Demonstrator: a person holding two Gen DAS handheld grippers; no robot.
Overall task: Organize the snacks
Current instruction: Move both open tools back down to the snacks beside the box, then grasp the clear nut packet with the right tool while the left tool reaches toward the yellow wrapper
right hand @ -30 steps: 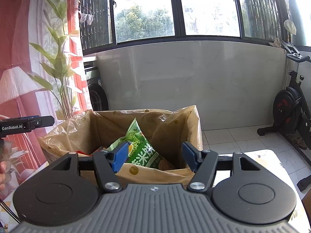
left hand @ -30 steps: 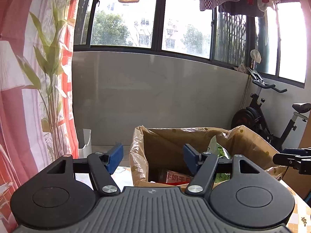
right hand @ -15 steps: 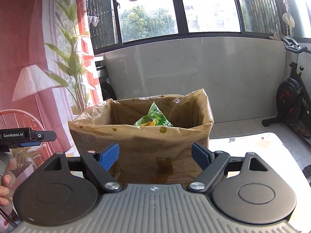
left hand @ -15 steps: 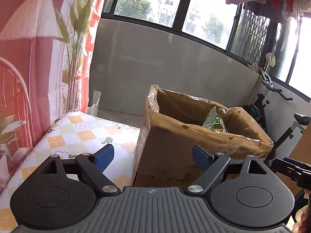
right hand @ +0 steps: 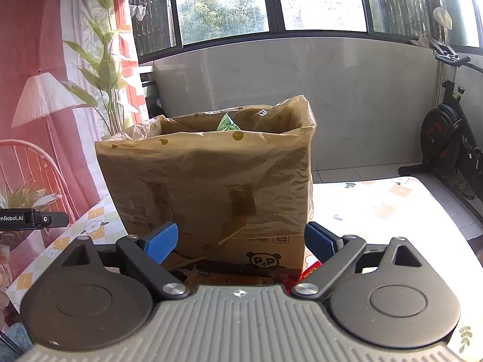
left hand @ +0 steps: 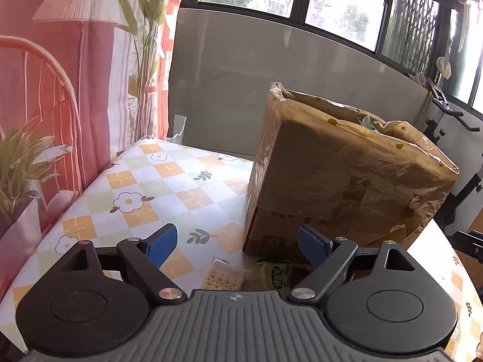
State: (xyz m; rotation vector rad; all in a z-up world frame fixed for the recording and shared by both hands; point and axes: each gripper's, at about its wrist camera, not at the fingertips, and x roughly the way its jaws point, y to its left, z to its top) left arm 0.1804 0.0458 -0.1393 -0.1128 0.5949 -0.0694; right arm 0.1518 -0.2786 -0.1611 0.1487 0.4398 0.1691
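Note:
A cardboard box lined with a brown plastic bag [left hand: 347, 175] stands on the checked tablecloth [left hand: 157, 181]; it also shows in the right wrist view [right hand: 211, 175]. A green snack bag [right hand: 226, 123] pokes out of its top. My left gripper [left hand: 238, 244] is open and empty, low over the table, just above a clear cracker packet [left hand: 225, 274] and a green snack packet [left hand: 276, 274] at the box's foot. My right gripper [right hand: 240, 241] is open and empty, facing the box's front, with a red packet [right hand: 311, 271] by its right finger.
A pink printed curtain [left hand: 60, 90] hangs left of the table. An exercise bike [right hand: 446, 138] stands on the floor at the right. Windows run along the back wall. The left gripper's body [right hand: 30, 218] shows at the right view's left edge.
Both grippers have dropped from above the box opening down to table level in front of the box. The packets on the table have come into view. Both stay open.

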